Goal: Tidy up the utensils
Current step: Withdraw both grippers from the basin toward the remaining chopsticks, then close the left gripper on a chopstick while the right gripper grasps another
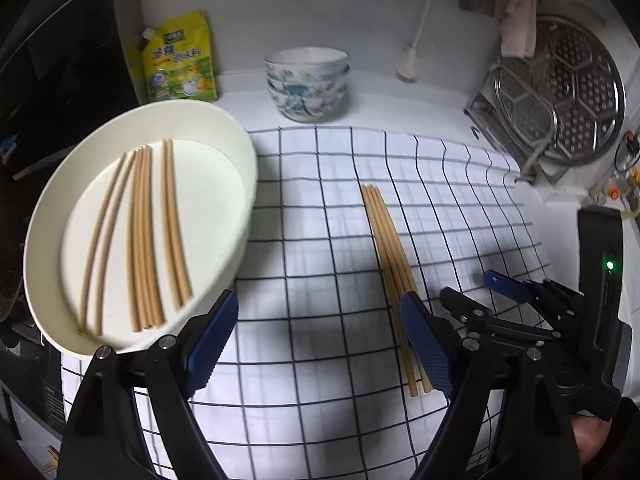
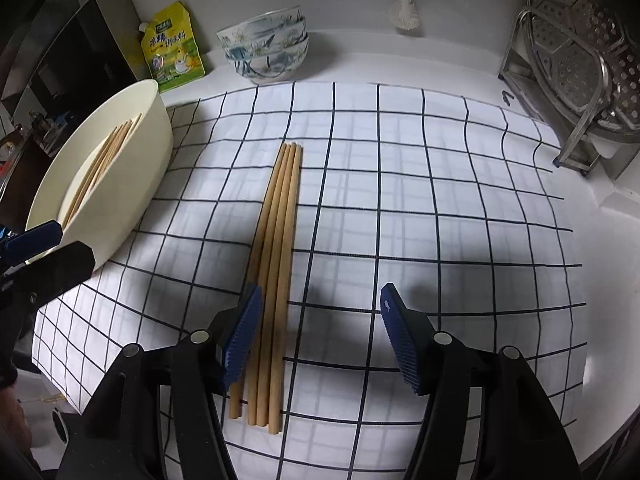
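Chopsticks (image 2: 276, 276) on cloth (image 2: 440, 220), right of basin (image 2: 132, 168)

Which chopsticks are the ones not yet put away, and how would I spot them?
Find the white cloth with dark grid lines covering the counter. Near its middle lies a tight bundle of wooden chopsticks, side by side, flat on the cloth. Unlike the other chopsticks, which lie inside the cream oval dish at the cloth's left edge, these lie on bare fabric.

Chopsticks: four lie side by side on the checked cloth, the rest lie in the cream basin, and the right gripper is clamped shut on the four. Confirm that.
One thing is wrong: the right gripper is open, not clamped. The right wrist view shows its pads apart, the four chopsticks lying free on the checked cloth beside the left pad. The rest do lie in the cream basin.
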The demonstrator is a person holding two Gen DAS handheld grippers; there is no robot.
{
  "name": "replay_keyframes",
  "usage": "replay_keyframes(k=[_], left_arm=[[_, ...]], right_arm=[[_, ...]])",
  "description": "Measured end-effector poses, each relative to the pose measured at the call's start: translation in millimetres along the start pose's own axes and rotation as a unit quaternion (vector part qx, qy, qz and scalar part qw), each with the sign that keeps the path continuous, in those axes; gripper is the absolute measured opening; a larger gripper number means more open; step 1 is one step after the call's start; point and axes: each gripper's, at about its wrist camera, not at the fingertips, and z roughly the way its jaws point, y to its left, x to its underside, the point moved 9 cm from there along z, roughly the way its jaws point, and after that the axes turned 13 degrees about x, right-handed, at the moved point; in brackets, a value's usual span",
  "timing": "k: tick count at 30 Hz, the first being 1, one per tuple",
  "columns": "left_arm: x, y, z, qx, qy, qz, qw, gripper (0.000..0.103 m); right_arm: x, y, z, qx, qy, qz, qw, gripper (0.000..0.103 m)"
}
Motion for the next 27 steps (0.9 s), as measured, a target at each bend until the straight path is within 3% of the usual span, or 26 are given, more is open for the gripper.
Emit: replay_keyframes(k=[9, 27], left_arm=[[19, 1, 22, -0.023, 0.012, -0.002, 0.9997, 0.083], [35, 8, 41, -0.028, 0.029, -0.028, 0.9988, 0.083]], right_arm=[[5, 6, 20, -0.006, 0.004, -0.013, 1.0, 0.059], [12, 3, 30, 0.007, -0.009, -0.036, 0.999, 0.059]])
